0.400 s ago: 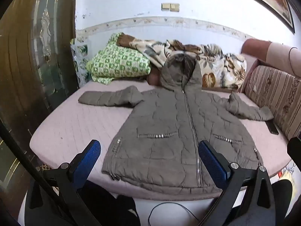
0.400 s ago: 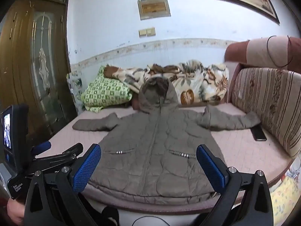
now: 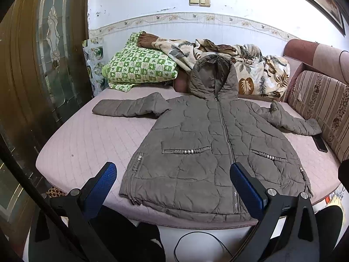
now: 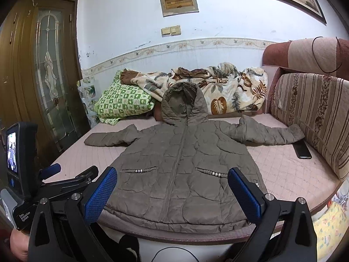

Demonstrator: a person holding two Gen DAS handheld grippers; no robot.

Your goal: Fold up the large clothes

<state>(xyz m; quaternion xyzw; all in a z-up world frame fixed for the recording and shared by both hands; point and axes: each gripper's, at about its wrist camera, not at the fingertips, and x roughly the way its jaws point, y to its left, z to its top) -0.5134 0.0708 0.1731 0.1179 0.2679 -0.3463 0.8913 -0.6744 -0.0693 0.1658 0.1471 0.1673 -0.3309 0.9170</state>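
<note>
Left gripper point(image 3: 173, 188) and right gripper point(image 4: 172, 193), jaws spread wide and empty, hover short of the near hem of the quilted jacket point(image 3: 209, 148). Jacket lies flat, zipped, sleeves outspread, on the mattress point(image 3: 87, 144); phone point(image 4: 302, 150) beside one cuff.

Both wrist cameras sit near the bed's point(image 3: 91, 144) foot edge, facing twelve o'clock toward the wall. The left view tilts downward; the right sits level. Both share the spread jacket point(image 3: 209, 152).
</note>
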